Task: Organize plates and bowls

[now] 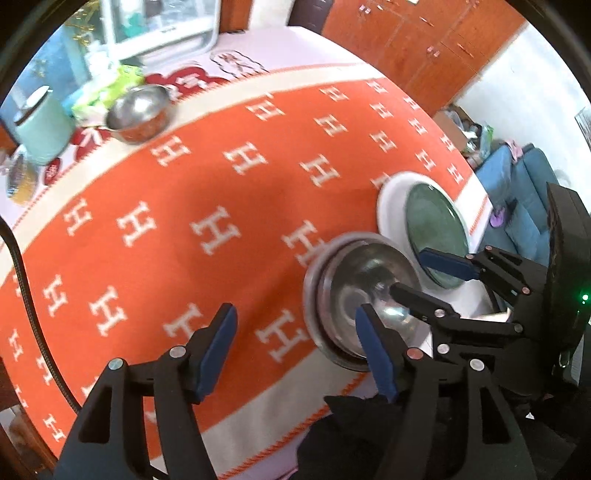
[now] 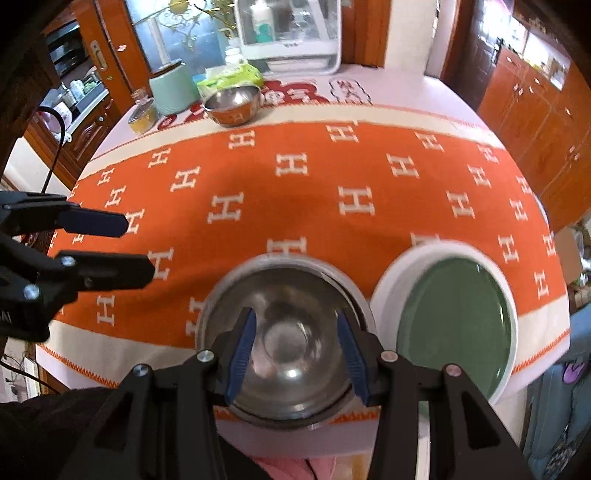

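Observation:
A steel bowl sits nested in a wider steel plate or bowl at the table's near edge. My right gripper is open, with its jaws over the bowl's inside and nothing held. Beside it on the right a green plate lies on a white plate. My left gripper is open and empty above the orange cloth, left of the stack; it also shows in the right wrist view. A second steel bowl stands at the far side, also in the left wrist view.
An orange cloth with white H marks covers the table. At the far left stand a mint canister, a glass jar and a green tissue pack. A white cabinet stands behind. A blue sofa lies beyond the right edge.

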### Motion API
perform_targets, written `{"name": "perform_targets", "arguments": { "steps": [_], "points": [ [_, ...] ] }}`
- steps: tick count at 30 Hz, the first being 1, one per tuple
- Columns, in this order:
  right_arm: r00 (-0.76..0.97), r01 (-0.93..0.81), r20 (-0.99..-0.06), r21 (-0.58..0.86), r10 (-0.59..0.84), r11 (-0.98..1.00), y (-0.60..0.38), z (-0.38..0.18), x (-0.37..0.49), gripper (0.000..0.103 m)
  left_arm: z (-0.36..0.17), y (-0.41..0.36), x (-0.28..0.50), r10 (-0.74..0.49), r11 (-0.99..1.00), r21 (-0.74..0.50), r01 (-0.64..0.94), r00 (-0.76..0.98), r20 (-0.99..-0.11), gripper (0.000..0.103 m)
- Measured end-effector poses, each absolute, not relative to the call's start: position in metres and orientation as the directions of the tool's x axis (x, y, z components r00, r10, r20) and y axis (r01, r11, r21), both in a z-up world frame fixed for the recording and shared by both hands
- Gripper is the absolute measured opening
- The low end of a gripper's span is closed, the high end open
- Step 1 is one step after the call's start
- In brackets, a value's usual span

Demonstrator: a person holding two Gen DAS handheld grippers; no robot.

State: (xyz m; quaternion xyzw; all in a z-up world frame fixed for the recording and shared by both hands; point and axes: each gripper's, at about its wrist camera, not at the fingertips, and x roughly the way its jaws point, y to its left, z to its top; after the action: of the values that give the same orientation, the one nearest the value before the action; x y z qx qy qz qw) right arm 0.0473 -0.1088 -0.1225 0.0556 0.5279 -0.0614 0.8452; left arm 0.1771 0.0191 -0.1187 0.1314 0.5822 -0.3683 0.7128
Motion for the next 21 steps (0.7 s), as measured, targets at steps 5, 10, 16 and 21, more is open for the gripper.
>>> {"name": "perform_targets", "arguments": {
  "steps": [5, 10, 16, 21],
  "points": [
    [0.479, 0.113, -0.876, 0.002, -0.053, 0.994, -0.098, -0.106, 0.074, 0.046, -0.106, 0.04, 0.205, -0.346, 0.736, -0.173, 0.654, 0.144, -0.927, 0.065],
    [0.547, 0.067, -0.835, -0.036, -0.066, 0.997, -0.087, -0.084, 0.109, 0.057, -0.097, 0.063, 0.234, -0.344, 0.78, -0.153, 0.606, 0.212, -0.915, 0.065],
    [0.612, 0.018, -0.785, -0.102, -0.092, 0.995, -0.075, -0.062, 0.152, 0.058, -0.084, 0.087, 0.269, -0.351, 0.825, -0.153, 0.545, 0.281, -0.893, 0.065],
    [0.665, -0.02, -0.738, -0.166, -0.11, 0.986, -0.065, -0.048, 0.189, 0.058, -0.079, 0.096, 0.293, -0.364, 0.842, -0.161, 0.515, 0.322, -0.874, 0.065]
  ]
}}
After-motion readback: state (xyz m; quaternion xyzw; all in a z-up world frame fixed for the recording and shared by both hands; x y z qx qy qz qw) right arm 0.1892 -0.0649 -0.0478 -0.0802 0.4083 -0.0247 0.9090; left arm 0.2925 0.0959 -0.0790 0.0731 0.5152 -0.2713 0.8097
